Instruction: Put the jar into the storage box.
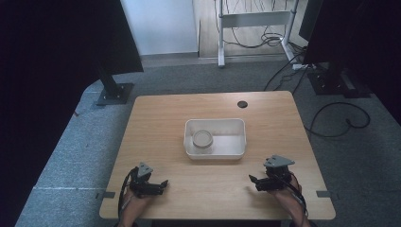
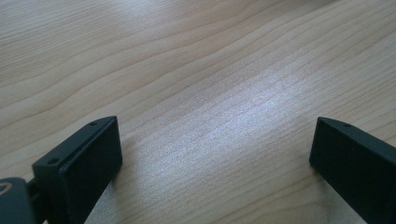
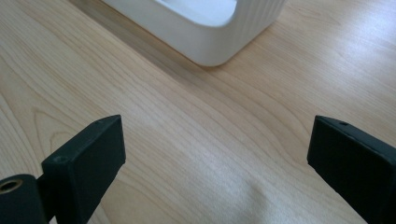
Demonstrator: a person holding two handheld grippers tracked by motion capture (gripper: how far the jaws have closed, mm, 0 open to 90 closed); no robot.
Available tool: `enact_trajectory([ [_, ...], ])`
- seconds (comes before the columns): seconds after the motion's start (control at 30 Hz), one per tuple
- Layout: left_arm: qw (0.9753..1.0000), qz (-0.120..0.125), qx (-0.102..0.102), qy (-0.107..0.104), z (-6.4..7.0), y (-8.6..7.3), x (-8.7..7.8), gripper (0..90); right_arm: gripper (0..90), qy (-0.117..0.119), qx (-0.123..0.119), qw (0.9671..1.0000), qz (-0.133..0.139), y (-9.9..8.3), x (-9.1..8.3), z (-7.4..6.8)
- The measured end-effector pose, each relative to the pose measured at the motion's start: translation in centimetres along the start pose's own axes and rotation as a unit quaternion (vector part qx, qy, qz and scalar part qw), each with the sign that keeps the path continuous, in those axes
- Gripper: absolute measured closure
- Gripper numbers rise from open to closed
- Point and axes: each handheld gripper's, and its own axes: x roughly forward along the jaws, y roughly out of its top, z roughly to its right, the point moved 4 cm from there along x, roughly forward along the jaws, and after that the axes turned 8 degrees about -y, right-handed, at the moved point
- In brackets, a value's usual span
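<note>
A white rectangular tray (image 1: 239, 126) sits at the middle of the wooden table (image 1: 161, 118), with a small round white dish (image 1: 203, 139) inside its left half. My left gripper (image 1: 163, 183) rests low near the front left edge, jaws spread wide over bare wood (image 2: 215, 135). My right gripper (image 1: 252, 181) rests near the front right, also open and holding nothing. Ahead of it in the right gripper view lies a rounded corner of the tray (image 3: 210, 37).
A dark round cable hole (image 1: 242, 104) sits near the table's far edge. Black stands (image 1: 113, 92) and cables (image 1: 338, 118) lie on the grey carpet around the table. A white metal frame (image 1: 253, 19) stands beyond.
</note>
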Motion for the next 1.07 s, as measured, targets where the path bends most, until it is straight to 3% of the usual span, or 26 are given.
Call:
enact_trajectory([
  [1.07, 1.0000, 0.000, 0.000, 0.000, 0.0, 0.0, 0.0, 2.1, 4.1, -0.013, 0.027, 0.9988, -0.038, -4.3, -0.9, 1.0],
])
